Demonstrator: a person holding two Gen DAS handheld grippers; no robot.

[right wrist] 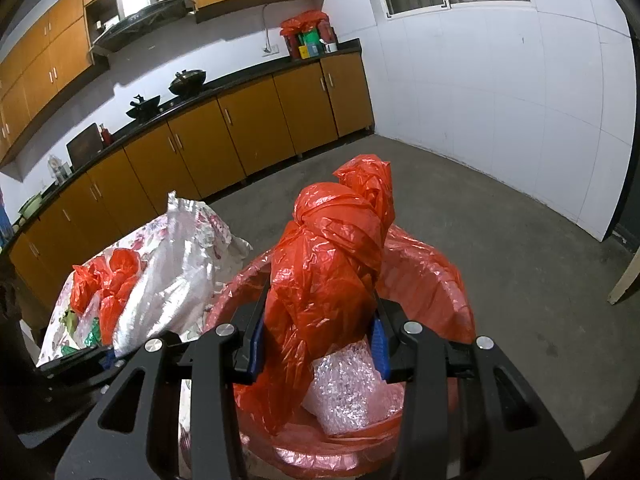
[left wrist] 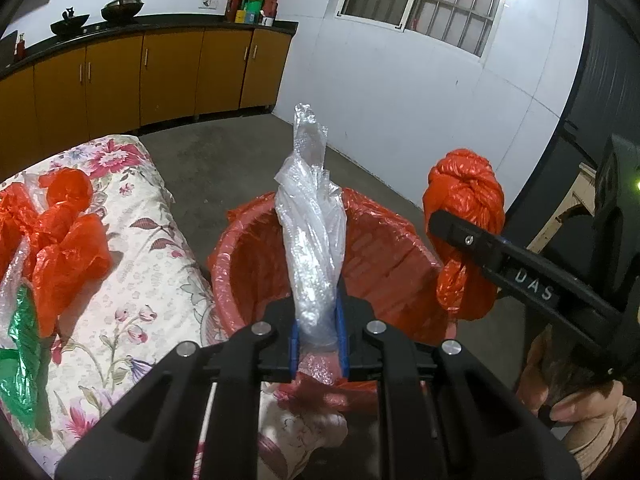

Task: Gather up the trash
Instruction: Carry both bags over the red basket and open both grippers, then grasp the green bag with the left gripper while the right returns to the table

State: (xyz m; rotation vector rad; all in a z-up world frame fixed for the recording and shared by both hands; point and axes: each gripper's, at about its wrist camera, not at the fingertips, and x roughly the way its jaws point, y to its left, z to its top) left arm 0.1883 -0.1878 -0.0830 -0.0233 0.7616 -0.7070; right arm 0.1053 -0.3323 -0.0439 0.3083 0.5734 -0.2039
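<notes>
My left gripper [left wrist: 318, 332] is shut on a piece of clear bubble wrap [left wrist: 310, 232] and holds it over the red bin [left wrist: 248, 264] lined with a red bag. My right gripper [right wrist: 318, 344] is shut on a crumpled red plastic bag [right wrist: 332, 248] and holds it over the same bin [right wrist: 436, 280]. In the left wrist view the right gripper's finger [left wrist: 500, 256] shows with the red bag [left wrist: 464, 220] at the bin's right side. A lump of bubble wrap [right wrist: 344, 392] lies inside the bin.
A table with a floral cloth [left wrist: 132, 280] stands left of the bin, with more red bags [left wrist: 60, 232], bubble wrap and a green wrapper [left wrist: 20, 352] on it. Brown kitchen cabinets [right wrist: 240, 136] line the far wall. Bare concrete floor [right wrist: 520, 240] lies beyond the bin.
</notes>
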